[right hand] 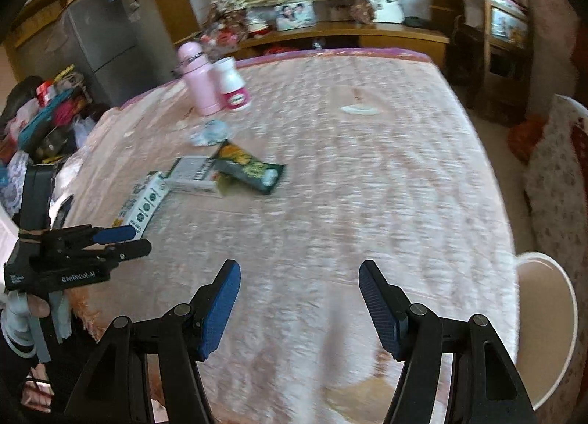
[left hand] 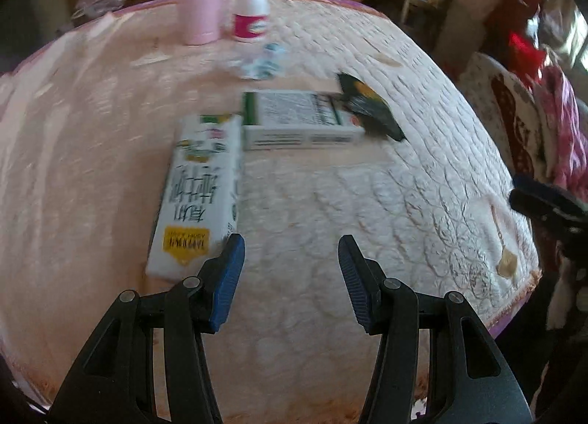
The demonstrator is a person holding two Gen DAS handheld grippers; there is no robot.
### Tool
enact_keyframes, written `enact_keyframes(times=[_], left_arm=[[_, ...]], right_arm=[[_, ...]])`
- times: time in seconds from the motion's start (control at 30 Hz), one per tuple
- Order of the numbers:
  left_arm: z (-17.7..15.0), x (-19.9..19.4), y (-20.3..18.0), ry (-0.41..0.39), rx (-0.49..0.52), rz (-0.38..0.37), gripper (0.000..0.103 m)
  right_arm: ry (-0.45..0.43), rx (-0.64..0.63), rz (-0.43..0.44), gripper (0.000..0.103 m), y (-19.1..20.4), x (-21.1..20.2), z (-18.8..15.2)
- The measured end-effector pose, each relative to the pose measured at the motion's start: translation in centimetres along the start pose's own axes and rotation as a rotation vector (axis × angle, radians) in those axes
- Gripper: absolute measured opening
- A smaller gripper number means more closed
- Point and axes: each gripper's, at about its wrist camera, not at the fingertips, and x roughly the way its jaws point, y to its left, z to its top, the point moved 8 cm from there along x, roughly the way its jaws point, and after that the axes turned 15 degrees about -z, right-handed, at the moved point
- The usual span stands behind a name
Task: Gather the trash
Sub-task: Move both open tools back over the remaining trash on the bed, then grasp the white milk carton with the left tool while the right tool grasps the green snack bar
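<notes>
We see the carton [left hand: 196, 196] just above-left of the left gripper [left hand: 291, 251], jaws apart, empty.

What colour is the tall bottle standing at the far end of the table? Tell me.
Pale pink: the tall pink bottle, clearest in the left wrist view.

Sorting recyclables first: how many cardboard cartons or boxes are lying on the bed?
2. The milk carton lies nearest the left gripper; the white box lies just beyond it, its far end touching the dark snack wrapper. Nothing seems hidden.
</notes>
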Motion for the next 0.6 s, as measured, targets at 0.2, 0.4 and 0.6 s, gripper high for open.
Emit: enact_keyframes(times=[0.2, 0.4, 0.6], left_arm=[[0.1, -2.7, 0.5, -0.069, -0.032, -0.052, 0.053], [1.5, -3.0, 2.0, -0.102, -0.012, -0.007, 0.058], [2.2, -2.0, 3.7, -0.1, -0.025, 0.01, 0.058]], right_arm=[[0.001, -0.052, 0.076, 0.066, 3.7, 1.9, 1.0], [0.011, -0.11, 0.108, 0.067, 5.7, 3.8, 2.1], [-0.01, -0.18, 0.108, 0.072, 6.5, 5.0, 3.5]])
